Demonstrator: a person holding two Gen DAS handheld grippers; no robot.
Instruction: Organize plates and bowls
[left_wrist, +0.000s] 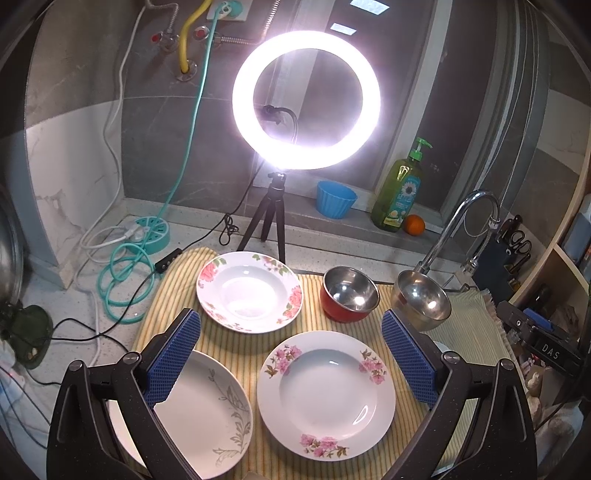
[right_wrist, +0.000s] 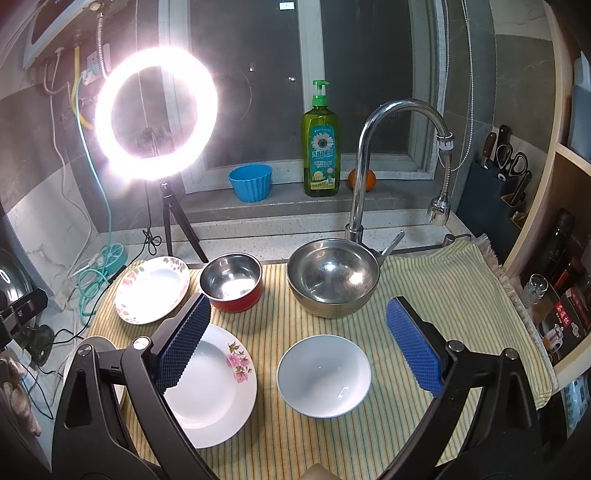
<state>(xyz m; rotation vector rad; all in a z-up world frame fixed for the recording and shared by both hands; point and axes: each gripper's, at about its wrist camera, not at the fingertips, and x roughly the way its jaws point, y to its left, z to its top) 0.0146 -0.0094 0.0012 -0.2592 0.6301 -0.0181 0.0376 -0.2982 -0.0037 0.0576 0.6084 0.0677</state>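
My finger pads (right_wrist: 186, 341) are blue, knobbly rubber on matt black plastic arms. At twelve o'clock the large steel bowl (right_wrist: 332, 277) looks brushed and scuffed; at eleven the red-sided bowl (right_wrist: 232, 282) shines inside. The white bowl (right_wrist: 324, 374) and pink-flowered plate (left_wrist: 325, 397) are glossy ceramic. The striped cloth (right_wrist: 443, 295) is woven, fringed.

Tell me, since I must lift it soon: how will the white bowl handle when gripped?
The white bowl looks glazed and glossy, so probably slippery against the pads. It seems ceramic, likely fragile if dropped. Sitting on the striped cloth, it should not slide much when nudged.
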